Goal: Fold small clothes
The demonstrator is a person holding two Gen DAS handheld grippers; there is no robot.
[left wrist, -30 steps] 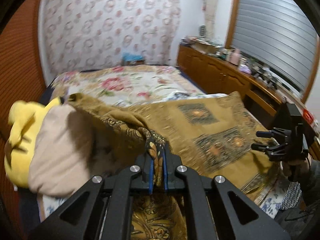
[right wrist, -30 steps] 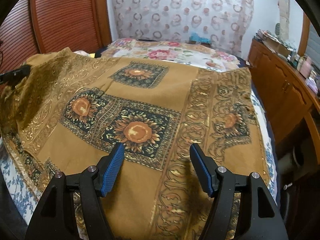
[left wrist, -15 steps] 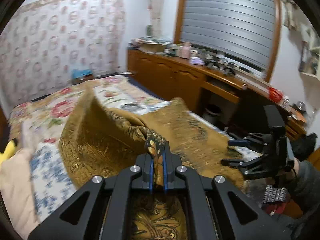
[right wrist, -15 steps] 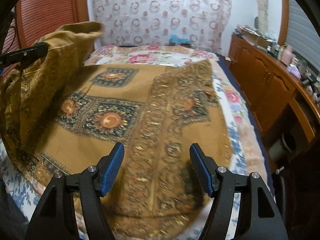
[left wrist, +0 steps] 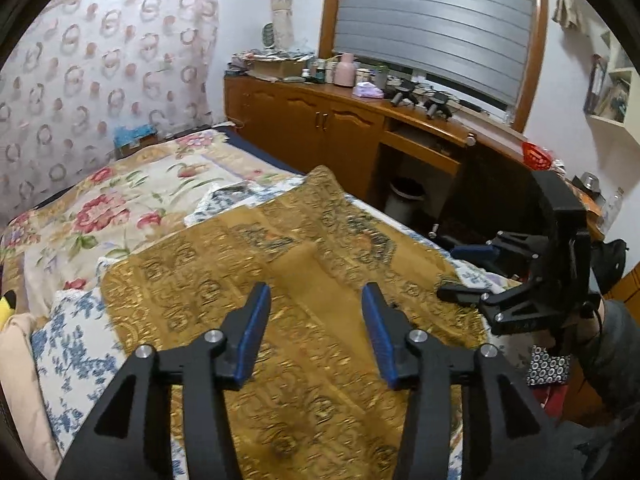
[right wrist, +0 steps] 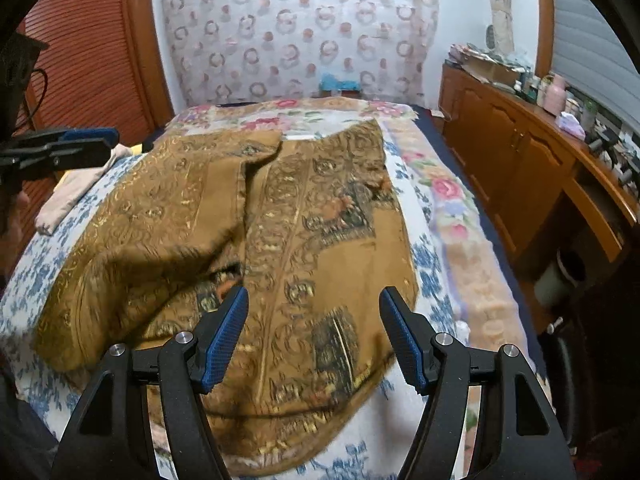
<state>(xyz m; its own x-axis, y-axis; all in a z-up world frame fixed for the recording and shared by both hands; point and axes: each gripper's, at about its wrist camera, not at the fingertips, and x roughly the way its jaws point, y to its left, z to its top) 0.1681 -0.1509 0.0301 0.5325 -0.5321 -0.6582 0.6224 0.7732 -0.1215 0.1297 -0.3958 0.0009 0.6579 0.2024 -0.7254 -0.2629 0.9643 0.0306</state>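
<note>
On the bed (right wrist: 460, 240), folded brown cloth (right wrist: 312, 240) beneath both empty grippers.

Mustard-gold woven cloth (right wrist: 304, 240) with a faintly shiny ornamental pattern, on a matt blue-flowered white cotton bedsheet (right wrist: 48, 256); glossy varnished brown wooden cabinet (left wrist: 320, 128); matt black plastic gripper fingers (left wrist: 436, 384) with ribbed blue pads.

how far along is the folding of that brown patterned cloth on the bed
First fold looks done: the brown cloth has one side flap laid over itself. Nothing is held; the left hand-held gripper is opening with nothing between its jaws, the right hand-held gripper is open. Further folds remain.
</note>
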